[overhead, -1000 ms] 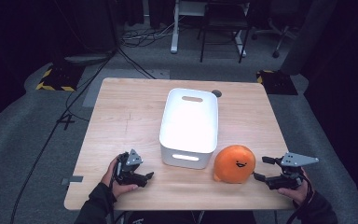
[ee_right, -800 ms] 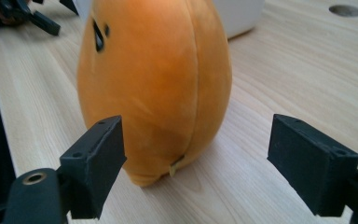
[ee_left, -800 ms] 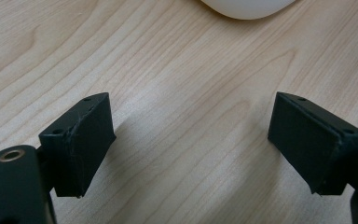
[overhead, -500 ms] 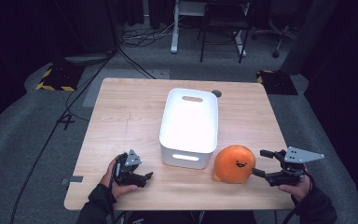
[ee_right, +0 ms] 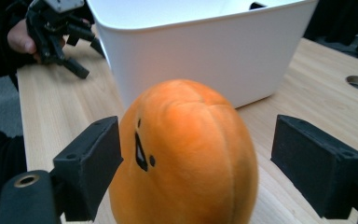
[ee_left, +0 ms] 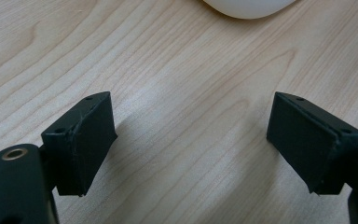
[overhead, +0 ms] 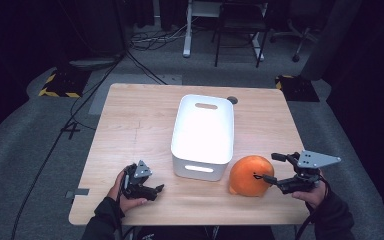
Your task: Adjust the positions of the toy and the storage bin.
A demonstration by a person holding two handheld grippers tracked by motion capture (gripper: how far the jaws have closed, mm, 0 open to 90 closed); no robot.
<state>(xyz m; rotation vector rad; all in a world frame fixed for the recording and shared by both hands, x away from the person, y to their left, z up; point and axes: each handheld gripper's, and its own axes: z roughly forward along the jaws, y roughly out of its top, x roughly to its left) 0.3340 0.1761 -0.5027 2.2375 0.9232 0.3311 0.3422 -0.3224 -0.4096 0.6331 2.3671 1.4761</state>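
plush orange toy (overhead: 251,175) sits near the table's (overhead: 130,125) front edge, just right of the white bin (overhead: 203,134). right gripper (overhead: 272,168) has risen and closed in since a second ago, its jaws just opening wider, now flanking the toy without pressing, so a grasp looks imminent. left gripper (overhead: 157,190) rests open and empty near the front-left corner.
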